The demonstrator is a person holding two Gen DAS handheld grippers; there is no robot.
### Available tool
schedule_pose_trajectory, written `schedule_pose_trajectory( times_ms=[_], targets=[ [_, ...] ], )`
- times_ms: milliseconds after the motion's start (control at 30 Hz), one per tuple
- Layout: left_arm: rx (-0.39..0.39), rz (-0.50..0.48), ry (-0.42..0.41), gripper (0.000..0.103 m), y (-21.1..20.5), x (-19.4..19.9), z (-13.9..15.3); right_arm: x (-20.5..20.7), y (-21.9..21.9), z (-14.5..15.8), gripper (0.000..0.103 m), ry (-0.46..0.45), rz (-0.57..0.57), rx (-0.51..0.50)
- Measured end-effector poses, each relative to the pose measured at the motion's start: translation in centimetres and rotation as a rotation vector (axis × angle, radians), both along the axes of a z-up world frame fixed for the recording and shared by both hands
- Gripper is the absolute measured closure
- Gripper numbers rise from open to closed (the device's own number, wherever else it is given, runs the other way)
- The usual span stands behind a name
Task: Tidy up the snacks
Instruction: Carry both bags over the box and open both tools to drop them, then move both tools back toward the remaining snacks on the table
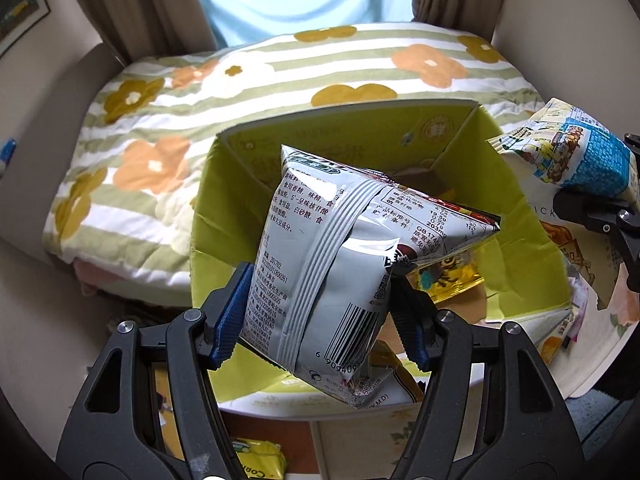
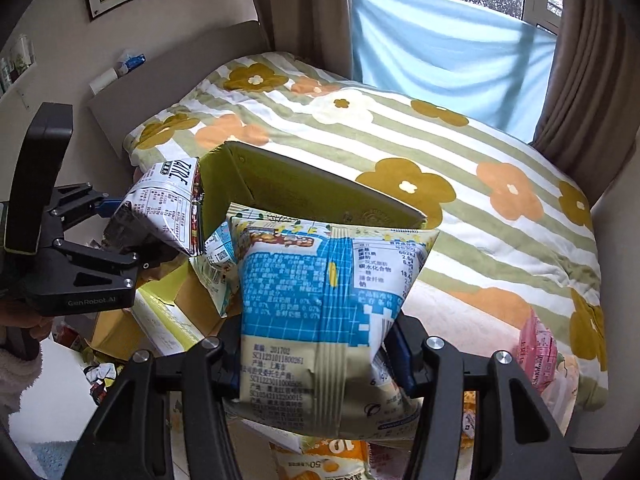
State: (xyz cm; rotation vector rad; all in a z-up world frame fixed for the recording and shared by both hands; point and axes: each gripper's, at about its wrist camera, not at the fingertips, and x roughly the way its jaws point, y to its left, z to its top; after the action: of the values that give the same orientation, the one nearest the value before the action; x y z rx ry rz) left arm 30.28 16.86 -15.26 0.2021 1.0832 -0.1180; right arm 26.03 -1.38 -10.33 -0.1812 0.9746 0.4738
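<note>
My left gripper point(image 1: 320, 312) is shut on a silver snack bag point(image 1: 332, 264) and holds it over the open green cardboard box point(image 1: 216, 216). The box holds a yellow packet point(image 1: 448, 276) and other snacks. My right gripper point(image 2: 316, 356) is shut on a blue and cream snack bag point(image 2: 320, 312), held to the right of the box point(image 2: 304, 188). The right gripper's bag shows at the right edge of the left wrist view point(image 1: 568, 156). The left gripper and its silver bag point(image 2: 168, 204) show at the left of the right wrist view.
A bed with a striped flower quilt point(image 1: 248, 80) lies behind the box. A pink packet point(image 2: 536, 348) lies at the bed's edge. An orange snack bag point(image 2: 320, 460) and a yellow bag point(image 1: 256, 456) lie low in front. Curtains point(image 2: 580, 80) and a window are beyond.
</note>
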Motion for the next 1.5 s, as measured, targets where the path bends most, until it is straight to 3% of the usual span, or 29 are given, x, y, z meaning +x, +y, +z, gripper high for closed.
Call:
schedule_pose_trajectory(
  times_ms=[133, 167, 200, 267, 433, 833, 867, 900, 933, 967, 1167, 1300, 1500],
  targets=[
    [-0.038, -0.025, -0.005, 0.038, 0.8, 0.5, -1.5, 0.5, 0.6, -1.4, 0.052, 0.035, -0.044, 0.001],
    [-0.035, -0.027, -0.017, 0.032, 0.8, 0.5, -1.6, 0.5, 0.6, -1.7, 0.052, 0.042, -0.060, 0.000],
    [-0.026, -0.028, -0.024, 0.016, 0.7, 0.5, -1.9, 0.6, 0.7, -2.1, 0.052, 0.050, -0.074, -0.003],
    [-0.007, -0.040, -0.040, 0.000, 0.4, 0.3, -2.3, 0.6, 0.8, -2.7, 0.052, 0.067, -0.096, -0.011],
    [0.016, -0.052, -0.029, 0.000, 0.4, -0.5, -3.4, 0.9, 0.9, -4.0, 0.052, 0.114, -0.114, -0.015],
    [-0.072, 0.104, -0.015, 0.000, 3.3, -3.4, -2.2, 0.9, 3.4, -5.3, 0.049, 0.187, -0.090, 0.051],
    [-0.072, 0.109, -0.017, 0.000, 3.5, -3.5, -2.0, 0.9, 3.5, -5.4, 0.046, 0.181, -0.092, 0.056],
    [-0.074, 0.113, -0.020, 0.000, 3.6, -3.7, -1.9, 0.8, 3.5, -5.4, 0.031, 0.172, -0.095, 0.059],
    [-0.075, 0.117, -0.022, 0.000, 3.7, -3.9, -1.8, 0.8, 3.6, -5.4, 0.009, 0.161, -0.099, 0.062],
    [-0.077, 0.120, -0.024, 0.000, 3.8, -4.0, -1.7, 0.7, 3.5, -5.4, 0.001, 0.148, -0.101, 0.066],
    [-0.110, 0.118, -0.020, 0.000, 4.1, -4.6, -1.5, -0.1, 3.3, -5.2, 0.000, 0.116, -0.106, 0.047],
    [-0.148, 0.097, -0.006, 0.000, 3.9, -4.7, -1.5, -0.4, 3.1, -4.9, 0.000, 0.143, -0.107, 0.034],
    [-0.186, 0.063, -0.019, 0.000, 3.0, -5.2, -0.7, -1.5, 1.2, -2.3, 0.000, 0.098, -0.142, 0.057]
  ],
)
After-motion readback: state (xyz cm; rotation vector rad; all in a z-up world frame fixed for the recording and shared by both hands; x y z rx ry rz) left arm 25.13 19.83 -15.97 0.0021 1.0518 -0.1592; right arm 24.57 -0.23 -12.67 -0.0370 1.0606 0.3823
